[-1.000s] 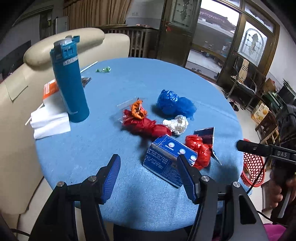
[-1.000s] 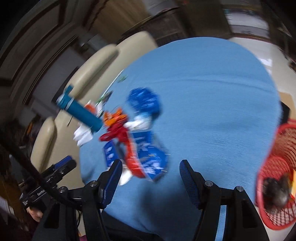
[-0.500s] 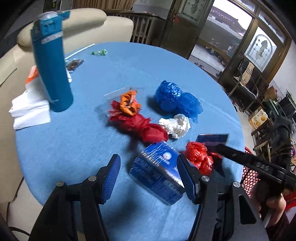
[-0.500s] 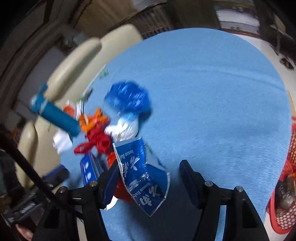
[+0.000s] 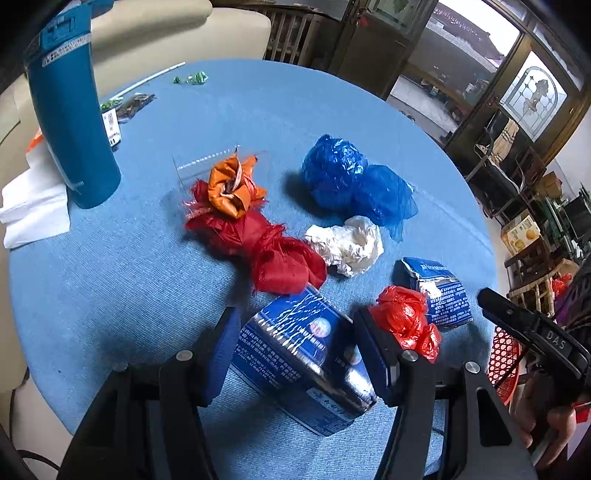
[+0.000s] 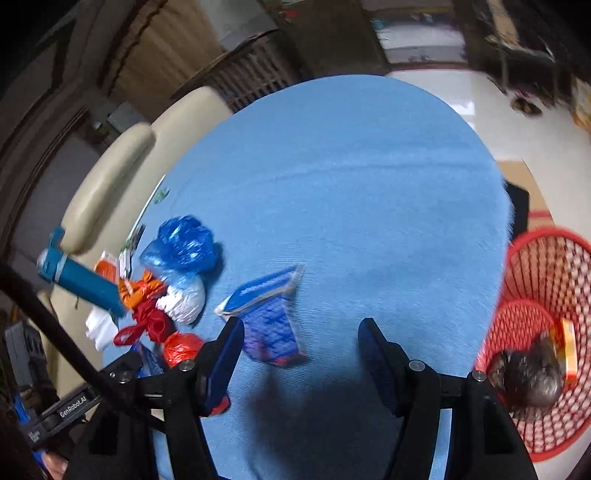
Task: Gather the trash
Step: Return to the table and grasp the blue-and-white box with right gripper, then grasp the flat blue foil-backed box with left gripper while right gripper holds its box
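Observation:
Trash lies on a round blue table (image 5: pixel 110 280). My left gripper (image 5: pixel 299 339) is open, its fingers on either side of a blue carton (image 5: pixel 299 365), not closed on it. Beside it lie a small red bag (image 5: pixel 404 321), a torn blue wrapper (image 5: pixel 439 291), a white wad (image 5: pixel 347 245), a red bag (image 5: pixel 266 247), an orange wrapper (image 5: pixel 231 186) and a blue bag (image 5: pixel 351 181). My right gripper (image 6: pixel 301 354) is open and empty above the table; the blue wrapper (image 6: pixel 267 314) lies just ahead of its left finger. A red basket (image 6: pixel 546 332) stands right of the table.
A tall teal bottle (image 5: pixel 70 122) stands at the left on white napkins (image 5: pixel 33 210). Small wrappers (image 5: pixel 190 78) and a straw lie at the far edge. A cream sofa (image 5: pixel 221 22) is behind. The basket holds a dark bag (image 6: pixel 528 376).
My left gripper moved forward until its open fingers straddle the blue carton. The right gripper swung over the table and the blue wrapper now lies ahead of it.

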A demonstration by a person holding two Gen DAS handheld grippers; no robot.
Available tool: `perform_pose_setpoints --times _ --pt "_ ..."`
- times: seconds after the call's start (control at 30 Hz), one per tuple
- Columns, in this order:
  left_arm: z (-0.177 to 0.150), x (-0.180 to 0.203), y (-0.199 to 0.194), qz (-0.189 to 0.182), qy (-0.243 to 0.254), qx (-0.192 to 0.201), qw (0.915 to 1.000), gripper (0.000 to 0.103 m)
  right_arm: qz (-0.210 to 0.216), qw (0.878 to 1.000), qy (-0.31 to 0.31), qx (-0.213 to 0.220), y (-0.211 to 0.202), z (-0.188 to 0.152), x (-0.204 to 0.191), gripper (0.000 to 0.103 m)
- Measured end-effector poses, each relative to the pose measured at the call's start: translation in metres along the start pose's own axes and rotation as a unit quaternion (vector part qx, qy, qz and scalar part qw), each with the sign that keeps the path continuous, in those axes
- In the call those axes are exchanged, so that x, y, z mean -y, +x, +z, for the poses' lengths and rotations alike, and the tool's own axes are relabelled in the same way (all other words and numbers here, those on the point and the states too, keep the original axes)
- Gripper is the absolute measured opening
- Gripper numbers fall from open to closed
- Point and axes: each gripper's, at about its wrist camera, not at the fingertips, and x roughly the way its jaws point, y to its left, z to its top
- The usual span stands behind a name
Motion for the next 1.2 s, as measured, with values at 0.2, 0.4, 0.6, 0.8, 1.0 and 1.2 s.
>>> perform_pose_setpoints --times 0.2,0.4,0.6,0.8,1.0,1.2 --pt "-0.005 -0.01 0.005 -0.009 -0.014 -0.016 0.9997 0.064 -0.038 0.995 -0.084 -0.035 0.036 0.002 -0.04 0.068" --pt "-0.009 -0.019 -0.002 0.001 -0.01 -0.02 0.9997 0.064 -0.081 0.983 -0.155 -0.051 0.063 0.001 -0.074 0.075" --pt "-0.009 -0.024 -0.014 -0.012 -0.022 -0.015 0.9996 0.064 -0.101 0.982 -0.155 -0.046 0.077 0.003 -0.073 0.076" --pt "-0.005 -0.009 -0.01 -0.043 -0.032 -0.033 0.998 0.069 -0.104 0.984 -0.139 -0.037 0.068 0.002 -0.06 0.07" --pt "-0.002 -0.005 0.011 -0.039 -0.067 -0.064 0.995 0.07 -0.092 0.986 -0.138 -0.027 0.058 -0.006 -0.052 0.07" --pt "0.002 -0.001 0.024 -0.031 -0.075 -0.07 0.9942 0.073 -0.08 0.987 -0.135 -0.017 0.05 -0.013 -0.048 0.07"
